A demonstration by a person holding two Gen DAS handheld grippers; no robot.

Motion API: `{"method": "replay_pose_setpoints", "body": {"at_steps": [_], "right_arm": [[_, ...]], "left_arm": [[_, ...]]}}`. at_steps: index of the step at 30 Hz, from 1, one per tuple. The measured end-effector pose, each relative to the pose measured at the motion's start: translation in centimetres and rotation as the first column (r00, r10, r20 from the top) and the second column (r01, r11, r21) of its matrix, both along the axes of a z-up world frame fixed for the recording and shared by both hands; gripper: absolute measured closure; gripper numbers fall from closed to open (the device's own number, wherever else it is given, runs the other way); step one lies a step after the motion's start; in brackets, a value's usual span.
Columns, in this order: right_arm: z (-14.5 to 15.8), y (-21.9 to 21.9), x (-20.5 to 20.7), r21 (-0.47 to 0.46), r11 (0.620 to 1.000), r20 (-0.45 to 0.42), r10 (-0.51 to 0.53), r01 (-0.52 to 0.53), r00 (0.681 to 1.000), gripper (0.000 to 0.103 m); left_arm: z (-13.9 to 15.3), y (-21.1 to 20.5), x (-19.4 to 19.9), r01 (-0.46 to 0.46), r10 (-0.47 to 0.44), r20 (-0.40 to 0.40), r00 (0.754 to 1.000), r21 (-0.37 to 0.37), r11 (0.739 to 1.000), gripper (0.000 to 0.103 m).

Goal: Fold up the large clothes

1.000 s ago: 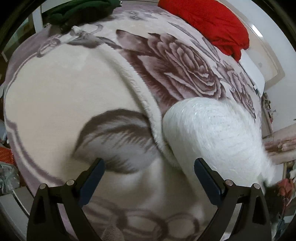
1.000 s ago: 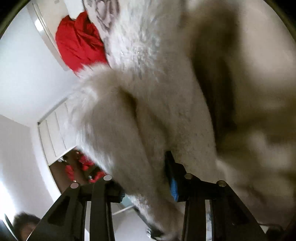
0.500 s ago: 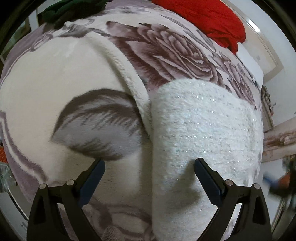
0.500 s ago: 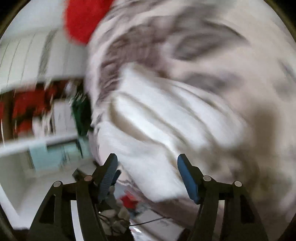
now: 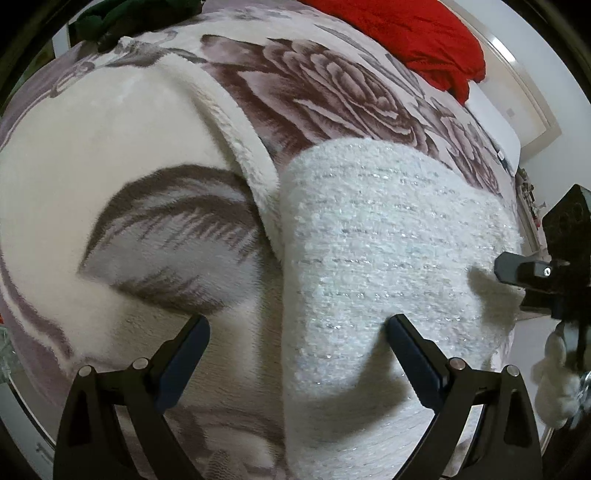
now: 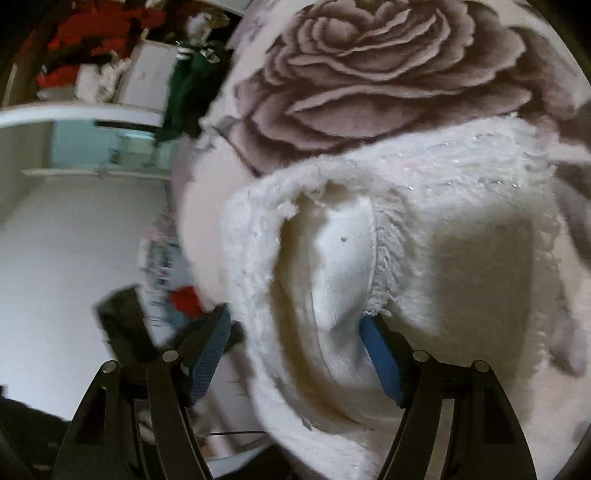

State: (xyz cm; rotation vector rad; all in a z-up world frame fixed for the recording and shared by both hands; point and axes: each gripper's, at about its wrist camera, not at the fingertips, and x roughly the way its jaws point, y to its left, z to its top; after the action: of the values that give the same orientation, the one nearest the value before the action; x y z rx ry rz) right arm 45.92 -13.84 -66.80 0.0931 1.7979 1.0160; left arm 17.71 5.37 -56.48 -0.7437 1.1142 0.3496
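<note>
A white fuzzy sweater (image 5: 388, 243) with silver threads lies spread on a floral blanket (image 5: 110, 155). My left gripper (image 5: 297, 321) hangs open just above the sweater's left edge, one finger over the blanket and one over the knit, holding nothing. The black body of my right gripper (image 5: 532, 273) shows at the sweater's right edge. In the right wrist view the right gripper (image 6: 293, 314) is open around a raised fold of the sweater (image 6: 332, 266). Its blue right pad (image 6: 380, 354) lies against the fabric, while the left pad (image 6: 210, 347) hangs clear of it.
A red garment (image 5: 417, 37) lies at the far end of the bed and a dark green one (image 5: 107, 18) at the far left corner. Beyond the bed's edge there is white floor (image 6: 74, 258) and a cluttered shelf (image 6: 92, 66).
The right gripper let go of the sweater, opened, and swung and rolled round to face the bed. The sweater went from a bunched lump to lying flat. The left gripper dropped closer.
</note>
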Motion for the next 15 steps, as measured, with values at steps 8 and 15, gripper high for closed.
{"method": "replay_pose_setpoints", "body": {"at_steps": [8, 15], "right_arm": [[7.1, -2.4, -0.8, -0.015, 0.957, 0.091, -0.287, 0.289, 0.954, 0.087], [15.2, -8.9, 1.4, -0.044, 0.901, 0.212, -0.414, 0.432, 0.885, 0.088]], "left_arm": [[2.8, -0.4, 0.3, -0.008, 0.009, 0.041, 0.999, -0.012, 1.0, 0.004], [4.6, -2.1, 3.5, 0.043, -0.04, 0.097, 0.994, -0.031, 0.999, 0.004]]}}
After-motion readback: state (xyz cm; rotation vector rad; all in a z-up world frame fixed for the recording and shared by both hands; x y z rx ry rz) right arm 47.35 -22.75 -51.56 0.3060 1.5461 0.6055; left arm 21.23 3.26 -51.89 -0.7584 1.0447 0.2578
